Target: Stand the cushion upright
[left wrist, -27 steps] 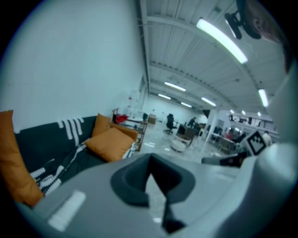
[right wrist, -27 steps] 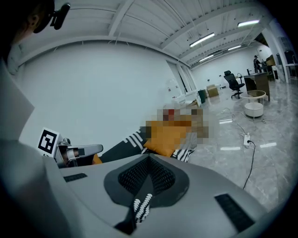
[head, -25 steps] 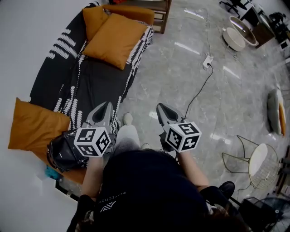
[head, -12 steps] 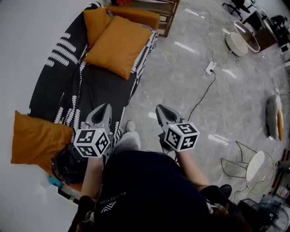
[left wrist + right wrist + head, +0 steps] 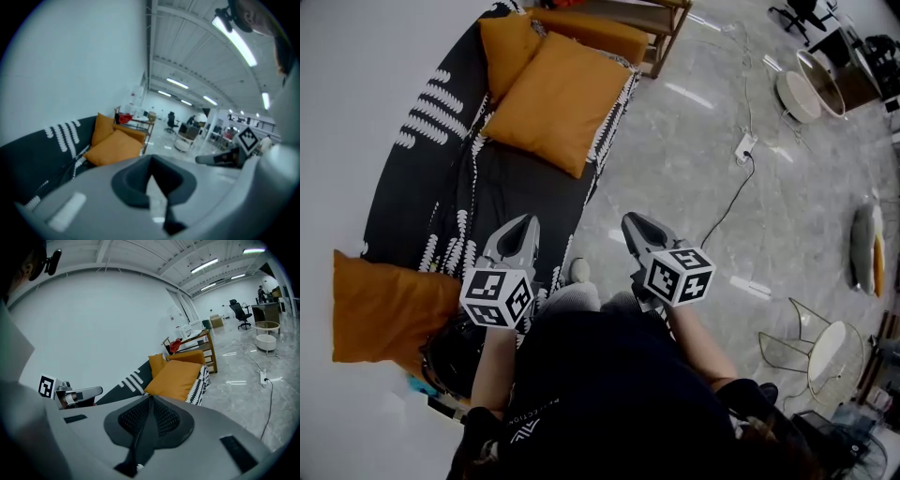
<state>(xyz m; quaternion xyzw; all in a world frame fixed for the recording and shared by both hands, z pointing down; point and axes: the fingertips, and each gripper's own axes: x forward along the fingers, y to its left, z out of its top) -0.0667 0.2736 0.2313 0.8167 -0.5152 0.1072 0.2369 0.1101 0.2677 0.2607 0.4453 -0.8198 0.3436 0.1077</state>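
Observation:
A large orange cushion point(image 5: 558, 103) lies flat on the far end of a black sofa with white patterns point(image 5: 502, 178); it shows too in the left gripper view, cushion point(image 5: 115, 147), and in the right gripper view, cushion point(image 5: 178, 373). A smaller orange cushion point(image 5: 508, 42) leans upright behind it. Another orange cushion point(image 5: 384, 305) sits at the sofa's near end. My left gripper point(image 5: 523, 223) hangs shut and empty over the sofa's front edge. My right gripper point(image 5: 633, 222) is shut and empty over the floor. Both point toward the flat cushion, well short of it.
A wooden side table point(image 5: 661, 33) stands past the sofa's far end. A power strip with a black cable point(image 5: 741, 150) lies on the marble floor. A black bag point(image 5: 455, 352) rests beside the near cushion. A wire stool point(image 5: 820, 347) stands at right.
Both grippers and the person have moved forward along the sofa toward the flat cushion. The jaws stay shut.

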